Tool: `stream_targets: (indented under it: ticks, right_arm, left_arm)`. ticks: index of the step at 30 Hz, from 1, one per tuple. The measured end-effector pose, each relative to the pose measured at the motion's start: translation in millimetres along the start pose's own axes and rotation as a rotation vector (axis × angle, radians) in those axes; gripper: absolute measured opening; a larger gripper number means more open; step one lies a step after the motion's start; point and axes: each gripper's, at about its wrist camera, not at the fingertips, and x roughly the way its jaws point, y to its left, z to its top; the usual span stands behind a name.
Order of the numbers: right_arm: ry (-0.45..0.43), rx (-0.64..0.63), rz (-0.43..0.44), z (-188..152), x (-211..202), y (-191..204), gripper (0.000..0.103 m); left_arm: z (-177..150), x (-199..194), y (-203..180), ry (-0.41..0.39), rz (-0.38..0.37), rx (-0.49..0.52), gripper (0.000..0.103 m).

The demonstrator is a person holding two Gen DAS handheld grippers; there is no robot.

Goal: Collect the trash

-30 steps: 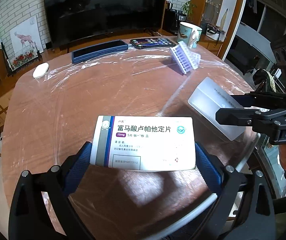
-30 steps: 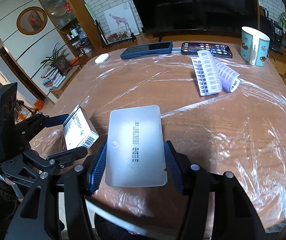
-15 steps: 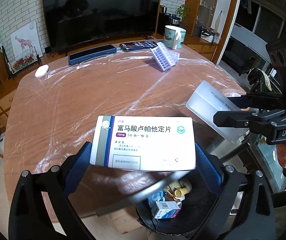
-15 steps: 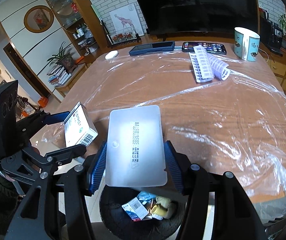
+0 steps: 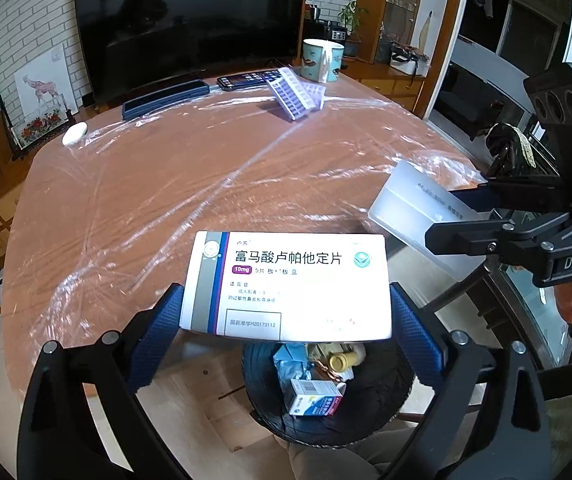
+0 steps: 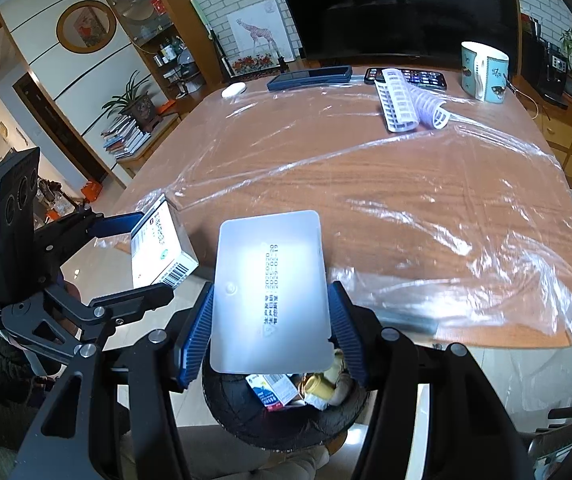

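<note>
A black-lined trash bin (image 5: 326,396) is seen nearest, on the pale tiled floor just off the tabletop's near edge, with a small carton, a yellow-capped bottle and wrappers inside. Above it, a white medicine box (image 5: 286,286) is clamped between the blue fingers of the left gripper (image 5: 286,328); "10mg" and "H20173112" can be read among Chinese print. Beside it, a frosted plastic case (image 6: 270,292) with a column of dark print is clamped by the right gripper (image 6: 270,332), whose body is marked "DAS". The wooden tabletop (image 6: 406,184) is covered with crinkled clear film. At its far end lie a pill organizer (image 6: 402,98), a smartphone (image 6: 426,77), a dark case (image 6: 310,76) and a teal-patterned mug (image 6: 484,72). Behind are a large television, a giraffe picture and a white brick wall.
</note>
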Motion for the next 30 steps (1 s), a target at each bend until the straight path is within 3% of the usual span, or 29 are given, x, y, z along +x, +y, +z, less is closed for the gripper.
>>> stream_targets:
  ticks: [30]
  right_arm:
    - [0.095, -0.015, 0.001, -52.0, -1.6, -7.6, 0.056]
  left_arm:
    - [-48.7, 13.4, -41.5, 0.100, 0.014, 0.044, 0.098]
